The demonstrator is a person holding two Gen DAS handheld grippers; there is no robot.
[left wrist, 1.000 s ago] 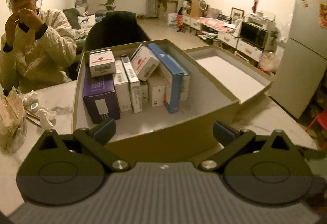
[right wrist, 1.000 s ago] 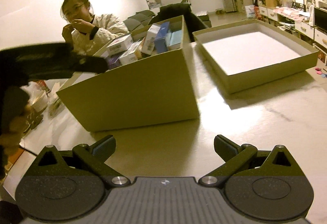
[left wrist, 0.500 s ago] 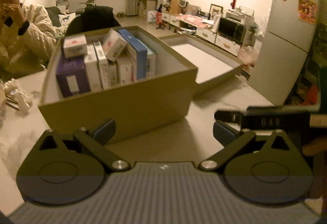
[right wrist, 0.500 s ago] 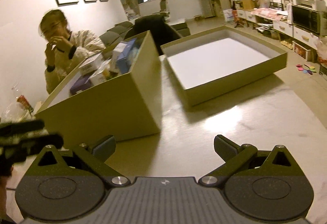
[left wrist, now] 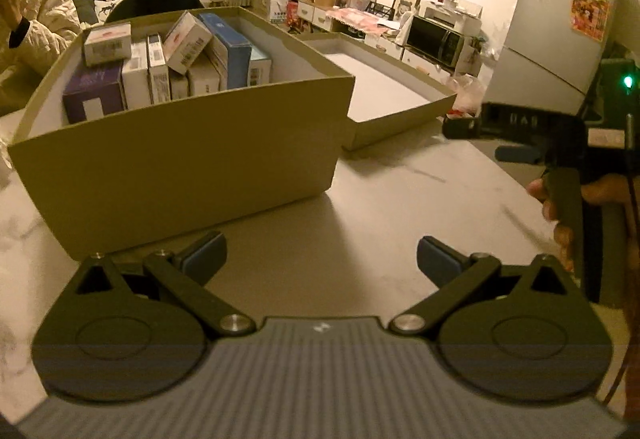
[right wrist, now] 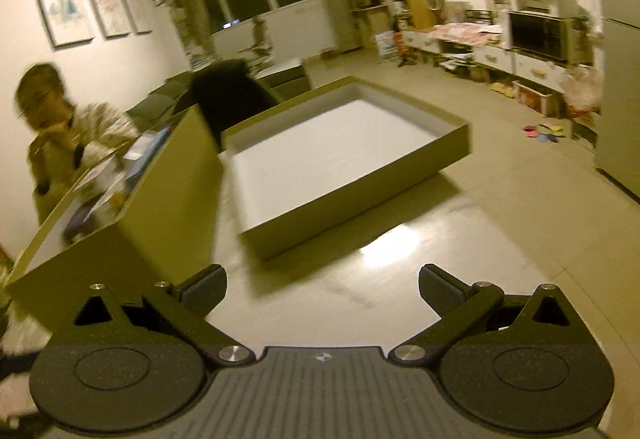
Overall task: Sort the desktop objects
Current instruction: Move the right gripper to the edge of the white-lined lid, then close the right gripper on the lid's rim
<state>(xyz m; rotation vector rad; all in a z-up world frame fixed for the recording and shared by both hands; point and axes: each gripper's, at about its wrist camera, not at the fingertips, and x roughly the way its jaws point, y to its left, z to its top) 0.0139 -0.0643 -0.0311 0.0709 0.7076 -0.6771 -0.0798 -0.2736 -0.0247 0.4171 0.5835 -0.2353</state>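
We held both claws, left (left wrist: 318, 259) and right (right wrist: 320, 285), open and empty, facing the packed tan cardboard box (left wrist: 192, 159), its shallow lid (right wrist: 348, 143) beside it.

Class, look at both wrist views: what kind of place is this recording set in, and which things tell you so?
Most likely a home living and dining room. A fridge stands by the wall, a microwave sits on a low cabinet, framed pictures hang up, and boxes sit on a marble-look table.
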